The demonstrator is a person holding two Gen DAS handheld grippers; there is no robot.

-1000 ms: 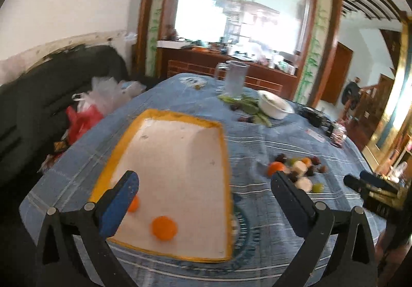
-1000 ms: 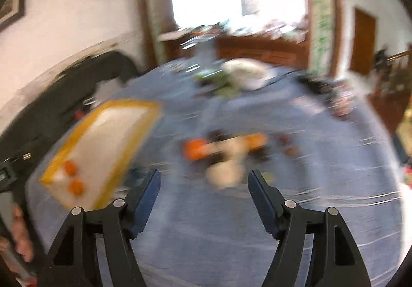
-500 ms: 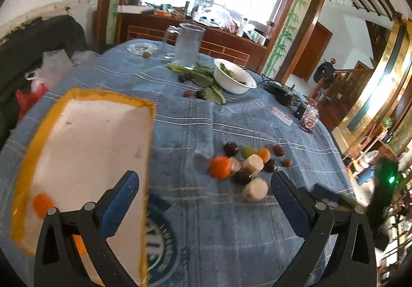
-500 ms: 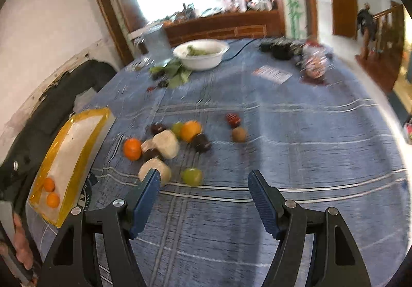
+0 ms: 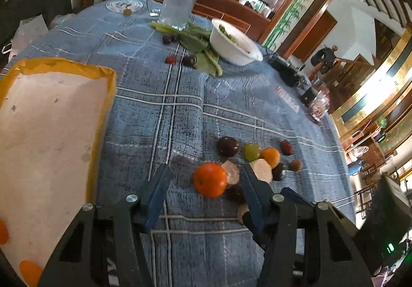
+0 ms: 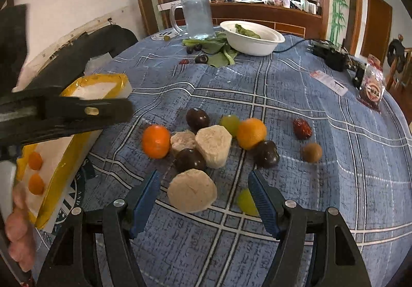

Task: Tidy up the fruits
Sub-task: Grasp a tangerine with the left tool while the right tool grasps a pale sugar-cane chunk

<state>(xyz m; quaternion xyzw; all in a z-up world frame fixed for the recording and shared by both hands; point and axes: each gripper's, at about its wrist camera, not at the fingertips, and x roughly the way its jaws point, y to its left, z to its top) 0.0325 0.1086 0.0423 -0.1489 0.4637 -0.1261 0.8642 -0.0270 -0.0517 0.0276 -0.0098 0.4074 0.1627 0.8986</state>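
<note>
At far left the yellow-rimmed tray (image 6: 77, 163) holds 2 small oranges (image 6: 35, 160). The left gripper (image 5: 206, 179) hovers with jaws apart, and the larger orange (image 5: 209, 179) lies straight ahead between its fingertips, at the left edge of the fruit pile, touching a pale chunk. It looks round, so no long axis matters. To the right, the right gripper (image 6: 204, 184) is also spread, framing a beige peeled piece (image 6: 191, 193); a green grape (image 6: 246, 201) sits by its right finger, possibly touching. For the orange, the left hand is nearer, and also nearer the tray.
</note>
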